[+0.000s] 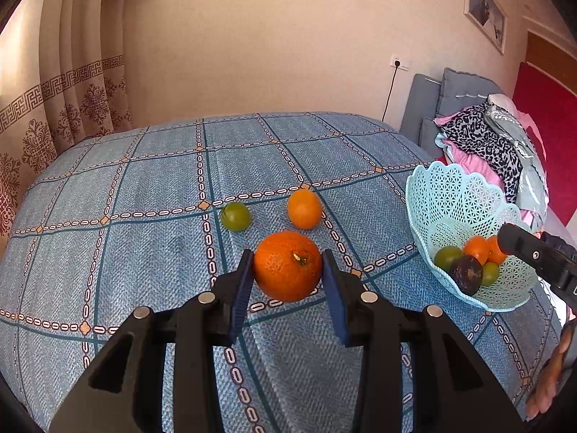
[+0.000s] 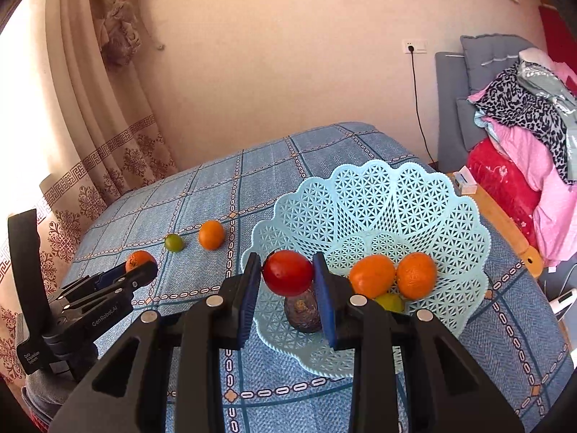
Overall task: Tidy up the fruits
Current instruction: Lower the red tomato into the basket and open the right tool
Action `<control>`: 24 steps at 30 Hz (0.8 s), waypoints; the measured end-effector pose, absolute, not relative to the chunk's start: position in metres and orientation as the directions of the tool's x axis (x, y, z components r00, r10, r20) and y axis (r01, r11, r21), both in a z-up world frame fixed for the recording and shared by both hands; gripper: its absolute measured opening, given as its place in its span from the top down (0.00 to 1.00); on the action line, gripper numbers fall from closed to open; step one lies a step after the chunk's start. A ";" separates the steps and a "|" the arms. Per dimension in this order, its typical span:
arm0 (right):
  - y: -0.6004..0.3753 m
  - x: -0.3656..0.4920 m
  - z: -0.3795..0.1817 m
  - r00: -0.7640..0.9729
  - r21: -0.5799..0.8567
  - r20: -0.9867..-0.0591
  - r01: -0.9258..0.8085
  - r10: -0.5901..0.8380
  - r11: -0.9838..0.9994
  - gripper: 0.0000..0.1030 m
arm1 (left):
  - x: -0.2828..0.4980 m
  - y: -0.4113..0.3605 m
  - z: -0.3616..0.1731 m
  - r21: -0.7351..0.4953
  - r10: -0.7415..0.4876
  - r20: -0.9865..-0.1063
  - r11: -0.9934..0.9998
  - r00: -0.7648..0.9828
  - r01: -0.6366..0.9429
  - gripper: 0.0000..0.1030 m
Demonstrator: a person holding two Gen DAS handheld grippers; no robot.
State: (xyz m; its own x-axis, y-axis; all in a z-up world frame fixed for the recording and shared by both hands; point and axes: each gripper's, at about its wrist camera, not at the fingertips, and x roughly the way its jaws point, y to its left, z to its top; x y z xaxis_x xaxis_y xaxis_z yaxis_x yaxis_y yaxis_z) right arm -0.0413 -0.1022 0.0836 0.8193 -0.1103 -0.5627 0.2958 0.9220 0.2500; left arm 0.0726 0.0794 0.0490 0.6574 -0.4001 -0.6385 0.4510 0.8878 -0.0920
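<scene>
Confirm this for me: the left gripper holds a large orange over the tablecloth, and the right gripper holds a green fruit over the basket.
One detail is wrong. The right gripper holds a red fruit, not a green one, as the right wrist view shows. It does hang over the basket. The left gripper does hold a large orange over the tablecloth.

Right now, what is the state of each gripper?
Left gripper: closed on the big orange.
Right gripper: closed on the red fruit, over the basket.
</scene>
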 end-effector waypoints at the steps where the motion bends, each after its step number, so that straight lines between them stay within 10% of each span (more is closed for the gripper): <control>1: -0.105 -0.044 0.083 0.819 0.250 -0.563 0.303 -0.116 0.920 0.71 | 0.072 0.079 0.050 -0.090 -0.401 -0.638 0.886 0.658 0.454 0.62; 24: -0.143 -0.067 0.064 0.799 0.291 -0.585 0.371 -0.143 0.882 0.69 | 0.063 0.061 0.057 -0.073 -0.419 -0.640 0.867 0.644 0.493 0.62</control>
State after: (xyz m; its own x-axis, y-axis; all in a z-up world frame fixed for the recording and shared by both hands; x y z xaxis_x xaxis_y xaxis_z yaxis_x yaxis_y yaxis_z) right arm -0.0667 -0.1433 0.0641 0.7986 -0.1430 -0.5847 0.3711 0.8818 0.2912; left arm 0.0628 0.0611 0.0572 0.6438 -0.4194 -0.6400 0.4926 0.8672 -0.0727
